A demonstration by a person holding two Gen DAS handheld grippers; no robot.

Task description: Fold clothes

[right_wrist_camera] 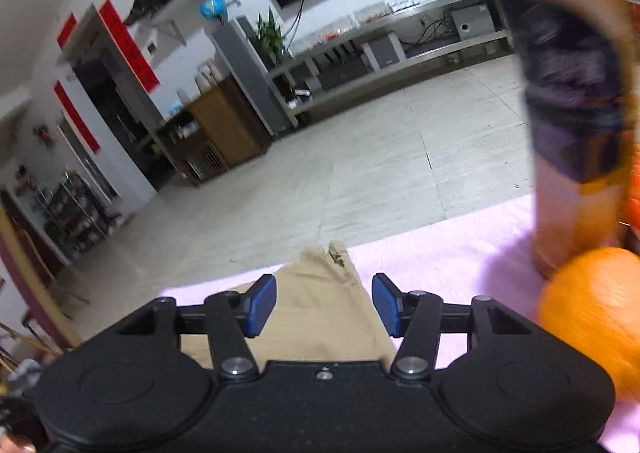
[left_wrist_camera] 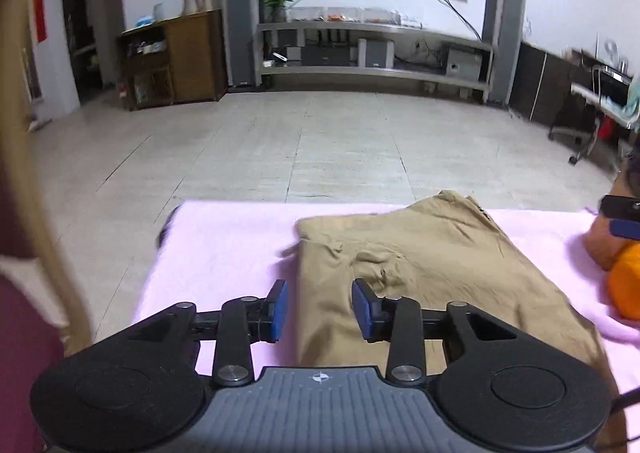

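The tan trousers [left_wrist_camera: 420, 273] are lying folded into a thick pad on the pink cloth [left_wrist_camera: 224, 249] covering the table, reaching toward its far edge, and both tools are hovering clear above them. The left gripper [left_wrist_camera: 319, 311] is standing with its blue pads partly apart over the pad's left border, nothing between them; the right gripper [right_wrist_camera: 324, 305] is holding its jaws somewhat wider above the trousers' far corner at twelve o'clock, also gripping nothing. To my eye the fold is looking close to done, and the risk now is in going back down: a pad catching the loose top layer at the rumpled middle would be dragging the stack open, and a pinch taken too deep would be lifting the pink cloth along with the fabric. In the left view, at three o'clock, part of the other gripper, black with an orange body [left_wrist_camera: 626, 285], is sitting close to the trousers' right border, so the two tools are crowding each other if they are both reaching for that side. In the right view a blurred tan and dark shape [right_wrist_camera: 572, 113] is filling two o'clock, and I cannot tell what it is. Beyond the table the tiled floor [left_wrist_camera: 320, 141] is running out to a low media shelf [left_wrist_camera: 372, 49]
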